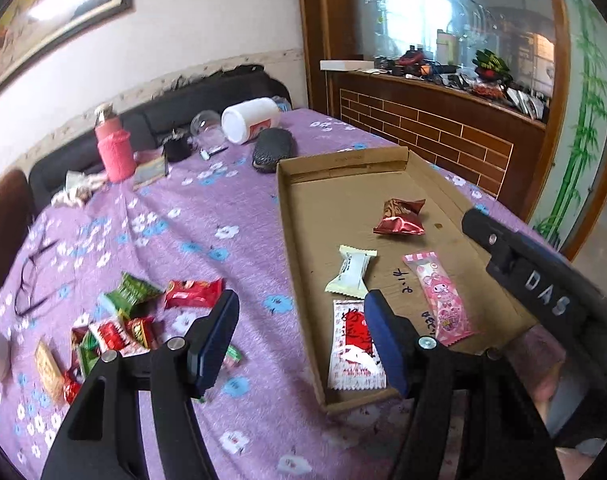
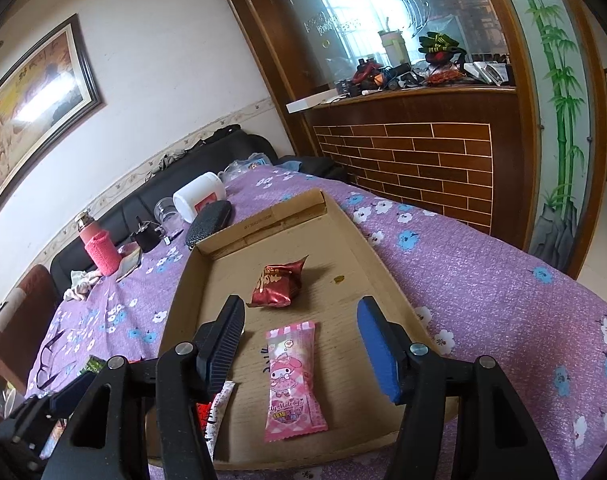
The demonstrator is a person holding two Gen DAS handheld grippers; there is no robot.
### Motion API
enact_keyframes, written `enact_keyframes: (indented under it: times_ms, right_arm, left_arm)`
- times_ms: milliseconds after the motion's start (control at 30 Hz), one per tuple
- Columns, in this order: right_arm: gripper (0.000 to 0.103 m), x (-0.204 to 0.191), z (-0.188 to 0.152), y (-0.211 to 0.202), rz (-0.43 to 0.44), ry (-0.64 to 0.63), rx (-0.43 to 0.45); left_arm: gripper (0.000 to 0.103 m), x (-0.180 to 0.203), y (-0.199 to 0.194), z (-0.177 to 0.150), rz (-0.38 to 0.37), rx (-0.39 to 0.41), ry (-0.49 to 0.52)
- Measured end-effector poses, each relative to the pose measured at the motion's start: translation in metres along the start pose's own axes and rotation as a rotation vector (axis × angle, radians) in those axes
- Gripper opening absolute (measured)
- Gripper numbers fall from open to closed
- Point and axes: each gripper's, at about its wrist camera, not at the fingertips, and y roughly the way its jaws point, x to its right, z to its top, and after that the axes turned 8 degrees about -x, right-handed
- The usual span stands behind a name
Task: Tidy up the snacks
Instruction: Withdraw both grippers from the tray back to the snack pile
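A shallow cardboard tray lies on the purple flowered tablecloth. Inside it are a dark red packet, a cream packet, a pink cartoon packet and a white-and-red packet. A pile of red and green snacks sits on the cloth left of the tray. My left gripper hangs open over the tray's left wall, holding nothing. My right gripper is open above the tray, with the pink packet lying flat below its gap, untouched. The dark red packet lies just beyond.
At the table's far end stand a pink bottle, a clear glass, a white jar on its side and a black case. Eyeglasses lie at the left. A dark sofa and a wooden counter border the table.
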Motion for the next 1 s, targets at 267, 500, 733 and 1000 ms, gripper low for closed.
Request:
enact_keyframes:
  times_ms: [267,500,733,1000]
  right_arm:
    - [0.063,-0.011,-0.005,0.004,0.023,-0.054,-0.023]
    - [0.063,-0.035,-0.015,-0.006,0.085,-0.174,0.007]
    - [0.063,-0.075,-0.023,-0.014,0.243,-0.269,-0.144]
    - [0.063,-0.108,-0.038,-0.023,0.359,-0.325,-0.244]
  left_arm:
    - [0.065,-0.045,-0.023,-0.004,0.006,-0.040,-0.108]
    - [0.067,-0.088,-0.035,-0.022,0.019,-0.087,-0.220]
    - [0.067,-0.139,-0.051,-0.038,0.049,-0.092,-0.328]
    - [0.067,-0.235,-0.050,-0.064,0.125,-0.155,-0.593]
